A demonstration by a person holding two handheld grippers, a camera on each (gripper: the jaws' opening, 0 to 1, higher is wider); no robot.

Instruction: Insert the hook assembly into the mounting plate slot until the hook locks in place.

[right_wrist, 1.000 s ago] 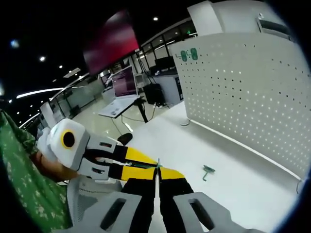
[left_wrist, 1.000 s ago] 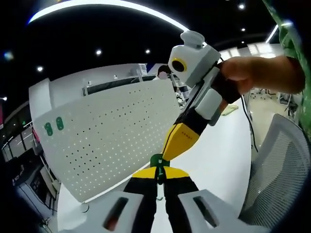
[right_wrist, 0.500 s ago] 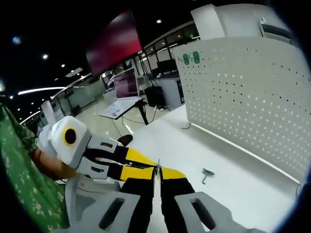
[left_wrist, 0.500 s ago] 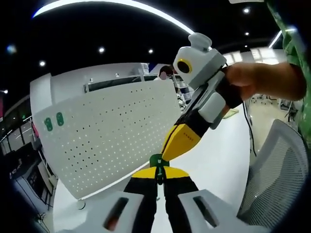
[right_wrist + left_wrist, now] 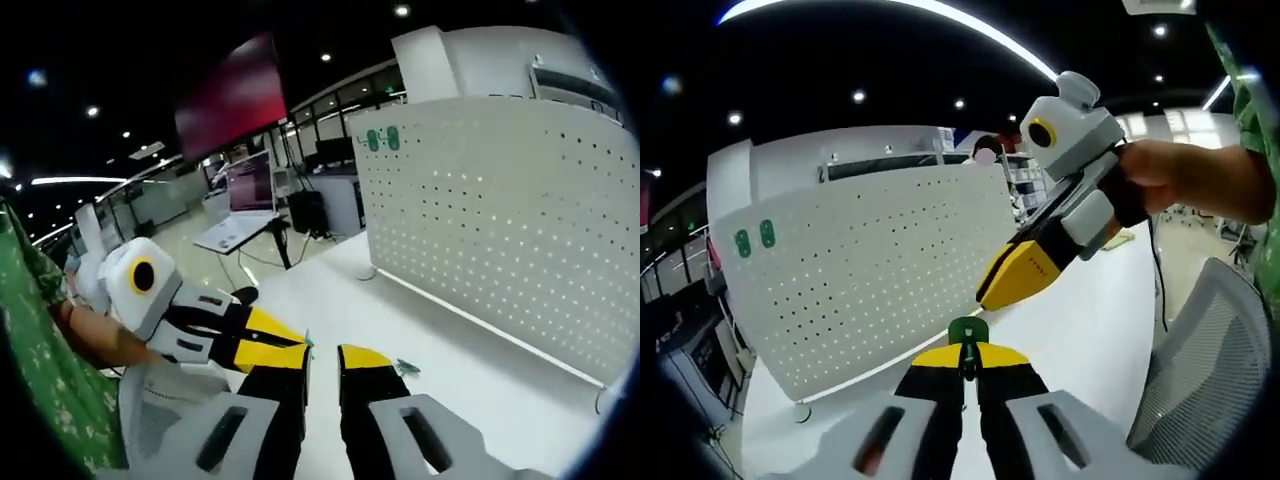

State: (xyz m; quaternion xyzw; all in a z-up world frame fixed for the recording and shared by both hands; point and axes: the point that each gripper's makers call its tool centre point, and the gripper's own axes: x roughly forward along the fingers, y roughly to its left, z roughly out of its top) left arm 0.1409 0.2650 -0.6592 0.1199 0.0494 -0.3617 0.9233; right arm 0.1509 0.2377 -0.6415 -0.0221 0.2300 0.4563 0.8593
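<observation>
Left gripper (image 5: 968, 362) is clamped on the green hook (image 5: 967, 333); right gripper (image 5: 323, 358) stands parted, holding nothing. Beyond them the white pegboard (image 5: 870, 270) rises upright from the table (image 5: 470, 390), bare tabletop along its lower edge.

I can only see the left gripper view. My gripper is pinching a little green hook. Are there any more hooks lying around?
Observer: Yes. In the right gripper view a second green hook lies on the white table, in front of the pegboard.
Operator: Is the other gripper's mouth open? I can't tell from here.
Observer: It is. The right gripper has its jaws apart, with nothing between them.
Operator: What's over on the other side?
Observer: A lit screen on a stand, out past the end of the table.
</observation>
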